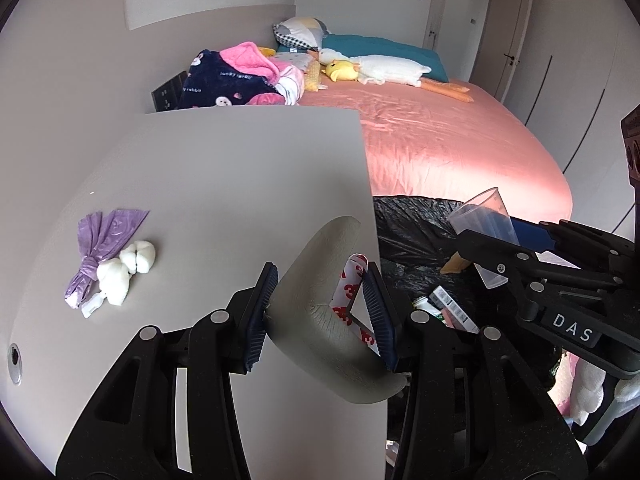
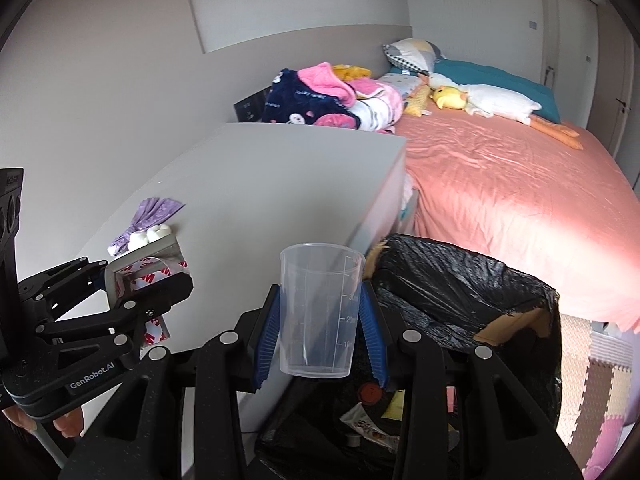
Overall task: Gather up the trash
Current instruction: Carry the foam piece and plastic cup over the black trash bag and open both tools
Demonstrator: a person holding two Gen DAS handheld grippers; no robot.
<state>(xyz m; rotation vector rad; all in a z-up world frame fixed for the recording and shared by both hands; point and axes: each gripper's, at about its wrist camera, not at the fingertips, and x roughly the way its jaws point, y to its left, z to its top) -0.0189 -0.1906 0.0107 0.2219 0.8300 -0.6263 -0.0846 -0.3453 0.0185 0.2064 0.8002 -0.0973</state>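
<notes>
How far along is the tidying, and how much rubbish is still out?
Done: some wrappers already lie in the black-lined bin. In hand: the left gripper grips a grey corner guard with adhesive tape, and the right gripper holds a clear cup near the bin, neither dropped yet. Left: a purple bag and white wad remain on the table.

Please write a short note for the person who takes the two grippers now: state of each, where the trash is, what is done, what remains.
Left gripper: shut on grey corner guard.
Right gripper: shut on clear measuring cup.
Black-lined bin stands beside the grey table; some trash already inside.
Left: drop both items, then fetch purple bag and white wad from the table.
</notes>
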